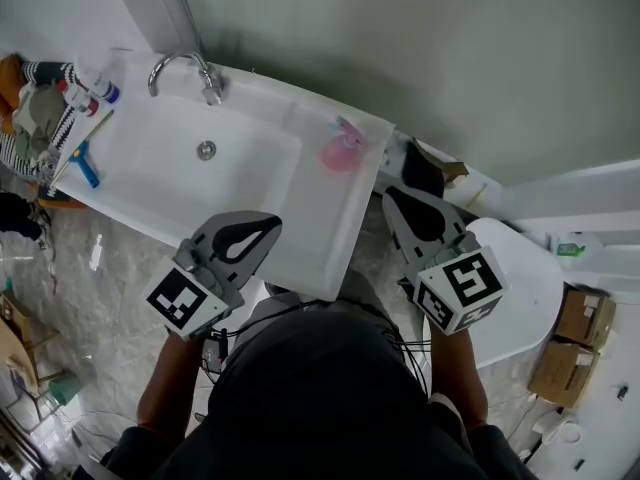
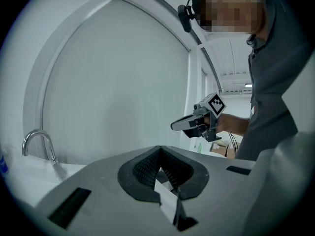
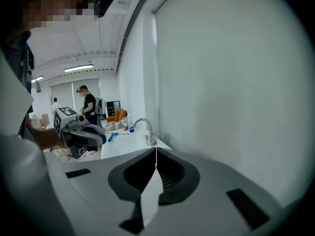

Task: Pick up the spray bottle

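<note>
A pink translucent spray bottle [image 1: 342,150] lies on the flat right end of the white sink counter [image 1: 320,228], near the wall. My left gripper [image 1: 272,224] hovers over the counter's front part, below and left of the bottle, with its jaws shut and nothing in them. My right gripper [image 1: 392,200] hangs just off the counter's right edge, below and right of the bottle, also shut and empty. Each gripper view looks over its own closed jaws at the wall. The left gripper view shows the right gripper [image 2: 197,122], and the right gripper view shows the left gripper [image 3: 81,132]. The bottle is in neither gripper view.
A chrome faucet [image 1: 185,68] stands at the back of the basin [image 1: 205,150]. Bottles [image 1: 85,88] and a blue brush [image 1: 85,163] lie at the sink's left end. A white toilet lid [image 1: 520,288] and cardboard boxes [image 1: 575,338] are on the right. A person [image 3: 88,104] stands far off.
</note>
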`<state>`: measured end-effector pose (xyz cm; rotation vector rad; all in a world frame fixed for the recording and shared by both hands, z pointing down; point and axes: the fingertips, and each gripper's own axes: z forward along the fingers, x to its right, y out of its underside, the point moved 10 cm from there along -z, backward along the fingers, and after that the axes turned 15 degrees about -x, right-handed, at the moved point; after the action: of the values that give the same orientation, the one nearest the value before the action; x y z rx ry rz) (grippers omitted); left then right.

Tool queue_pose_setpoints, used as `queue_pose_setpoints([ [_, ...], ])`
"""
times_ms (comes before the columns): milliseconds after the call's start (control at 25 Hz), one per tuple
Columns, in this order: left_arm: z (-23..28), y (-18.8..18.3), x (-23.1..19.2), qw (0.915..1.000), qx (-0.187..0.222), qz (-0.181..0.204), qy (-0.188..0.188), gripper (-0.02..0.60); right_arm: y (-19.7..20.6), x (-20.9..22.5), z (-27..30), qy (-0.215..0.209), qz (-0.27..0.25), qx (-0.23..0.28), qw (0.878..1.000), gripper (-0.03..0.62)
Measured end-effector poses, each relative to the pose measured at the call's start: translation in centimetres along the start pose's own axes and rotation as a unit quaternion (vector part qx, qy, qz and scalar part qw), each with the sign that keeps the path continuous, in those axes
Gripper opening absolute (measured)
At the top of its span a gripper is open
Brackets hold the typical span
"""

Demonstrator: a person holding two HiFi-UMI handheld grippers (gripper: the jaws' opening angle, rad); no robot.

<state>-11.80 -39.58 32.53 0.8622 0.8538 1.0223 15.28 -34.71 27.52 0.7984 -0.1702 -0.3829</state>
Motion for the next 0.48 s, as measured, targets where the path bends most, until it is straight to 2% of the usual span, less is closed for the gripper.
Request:
queue_pose_setpoints([
  [160, 1.6, 0.1, -1.6, 0.9995, -0.018, -0.014, -0.023, 0.003, 0.3, 2.4, 2.5, -0.023, 0.007, -0.014, 1.000, 0.011],
  [320, 2.8, -0.1, -2.4, 0.9977, -0.014, -0.044, -0.048, 0.003, 0.0, 4.3, 5.3, -0.052, -0.004, -0.026, 0.998, 0.011],
  [480, 4.4, -0.3, -2.7, 0.9956, -0.029, -0.063, -0.063, 0.003, -0.2, 6.6, 7.1, -0.067, -0.007, -0.033, 0.997, 0.011],
])
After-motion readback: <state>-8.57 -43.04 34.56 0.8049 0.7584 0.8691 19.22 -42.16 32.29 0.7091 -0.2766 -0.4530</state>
